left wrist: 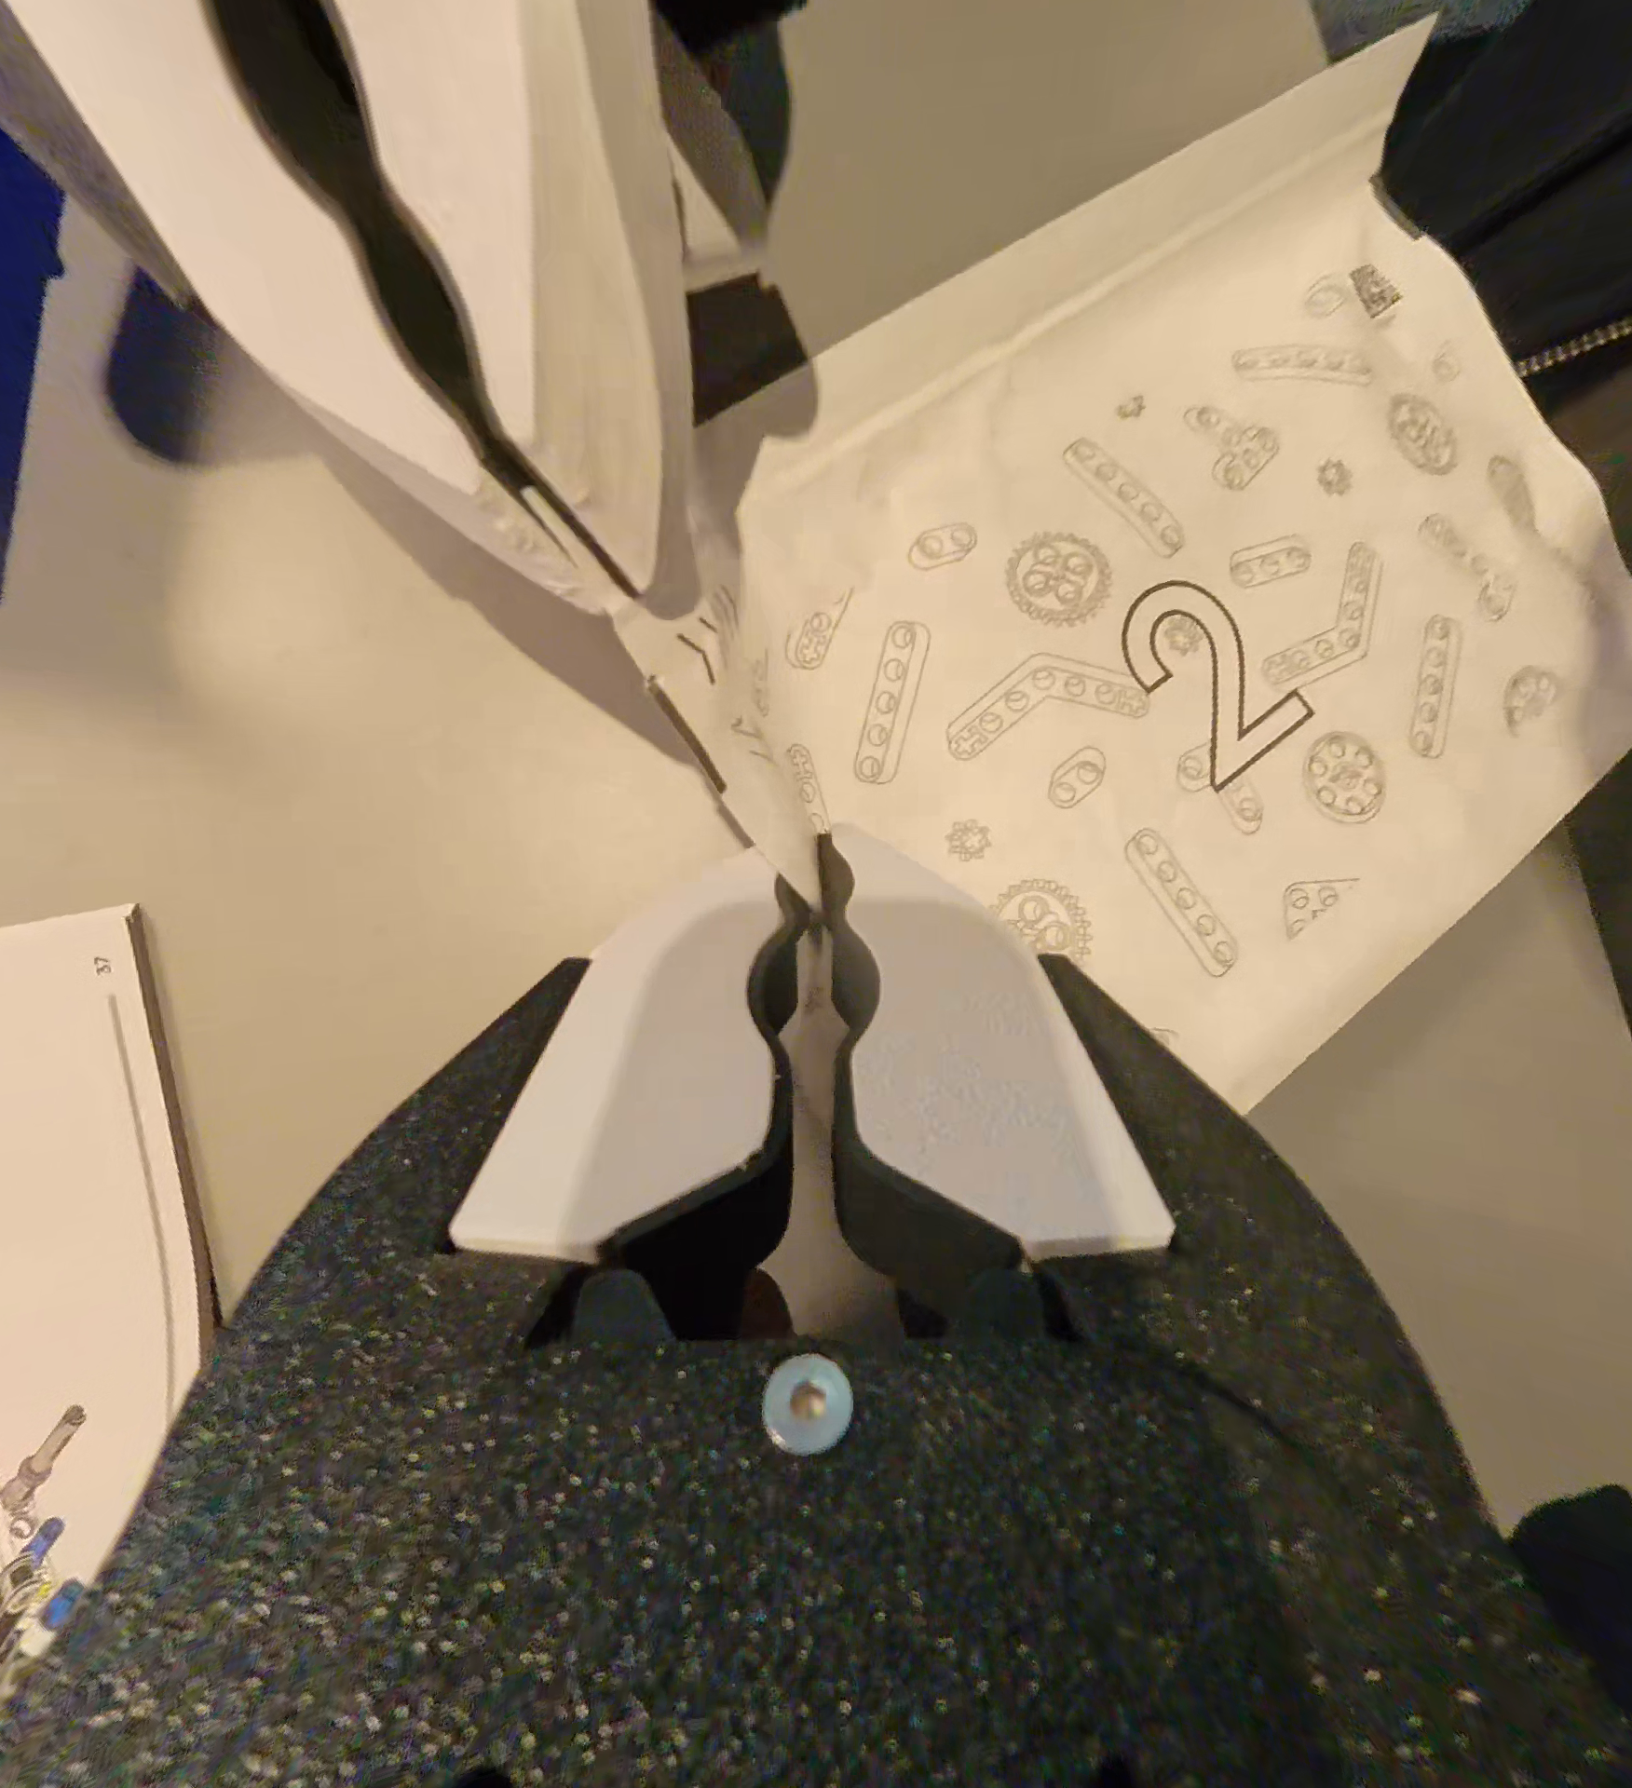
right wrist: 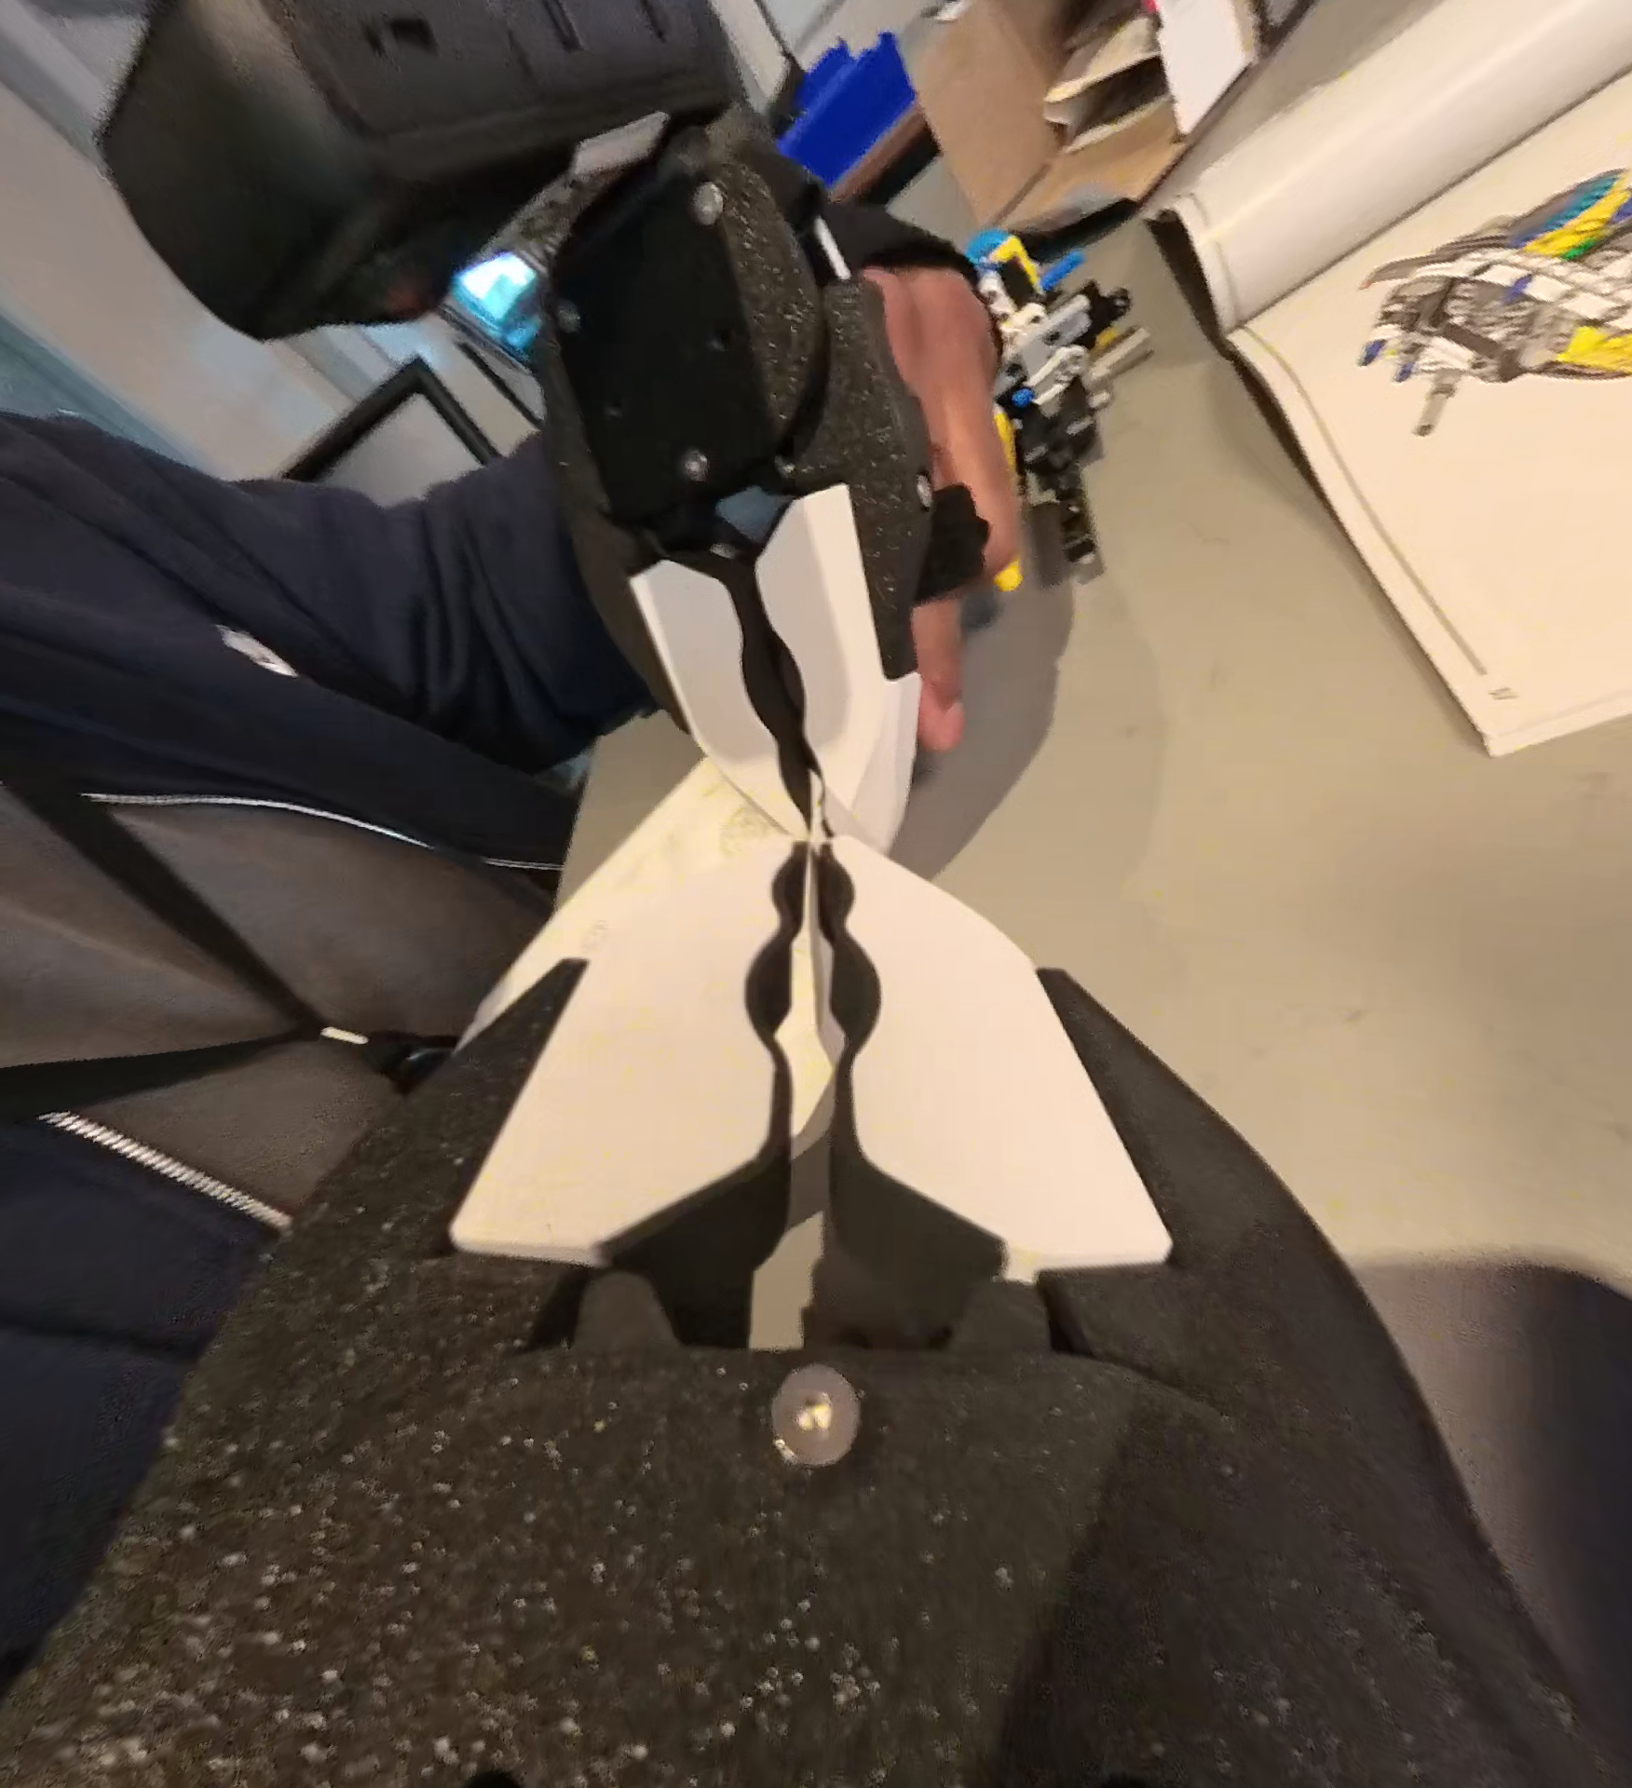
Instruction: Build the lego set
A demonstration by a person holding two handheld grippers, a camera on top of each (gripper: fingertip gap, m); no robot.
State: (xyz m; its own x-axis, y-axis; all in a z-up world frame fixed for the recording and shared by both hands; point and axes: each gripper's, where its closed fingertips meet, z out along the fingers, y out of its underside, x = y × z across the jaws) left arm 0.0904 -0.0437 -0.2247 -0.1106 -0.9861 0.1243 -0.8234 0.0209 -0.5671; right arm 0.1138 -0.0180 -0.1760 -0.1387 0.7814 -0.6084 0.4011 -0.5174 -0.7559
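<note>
Now you are tearing the paper bag [left wrist: 1180, 697] open.
Both hand-held grippers, left [left wrist: 824, 851] and right [right wrist: 812, 851], are squeezed tight on its edge, above the table [left wrist: 357, 774]. Pull apart slowly so no pieces fly out.

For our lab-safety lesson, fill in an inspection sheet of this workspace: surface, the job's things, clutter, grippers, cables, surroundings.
Surface: pale grey table, bare in the middle.
Job's things: white paper bag printed with part outlines, held in the air; open instruction booklet; part-built model behind the hand.
Clutter: nothing seen.
Grippers: left gripper and right gripper both shut on the bag's edge, tips close together.
Cables: nothing seen.
Surroundings: blue bins, cardboard, a person's dark sleeve.
</note>
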